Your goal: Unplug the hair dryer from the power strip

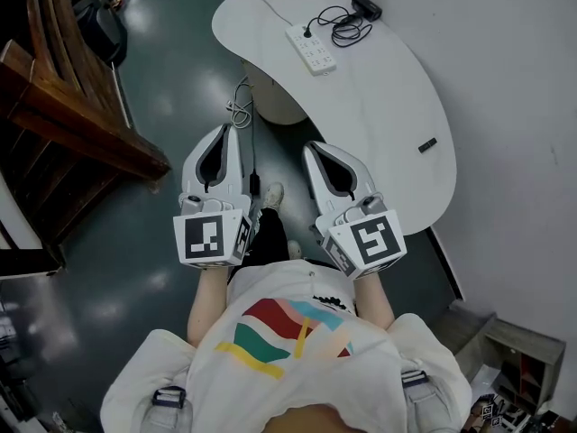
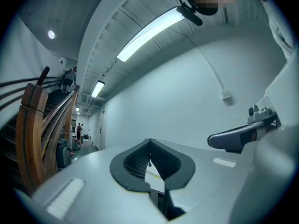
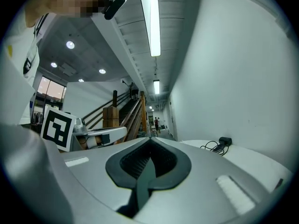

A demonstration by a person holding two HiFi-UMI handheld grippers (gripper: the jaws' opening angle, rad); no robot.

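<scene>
I see both tongs pressed together with nothing between them. The left tongs (image 1: 226,131) and the right tongs (image 1: 312,148) are held side by side in front of the person, over the floor (image 1: 171,88) and at the near edge of the white counter (image 1: 388,124). The strip (image 1: 311,48) lies at the far end of the counter, well apart from both tongs. A black plug (image 1: 308,32) sits in its far end. From it a black cord (image 1: 341,28) goes in loops to a small black thing (image 1: 366,7) by the wall; it is too small for me to say what it is. In the right gripper view, the cord (image 3: 214,147) lies ahead on the counter.
</scene>
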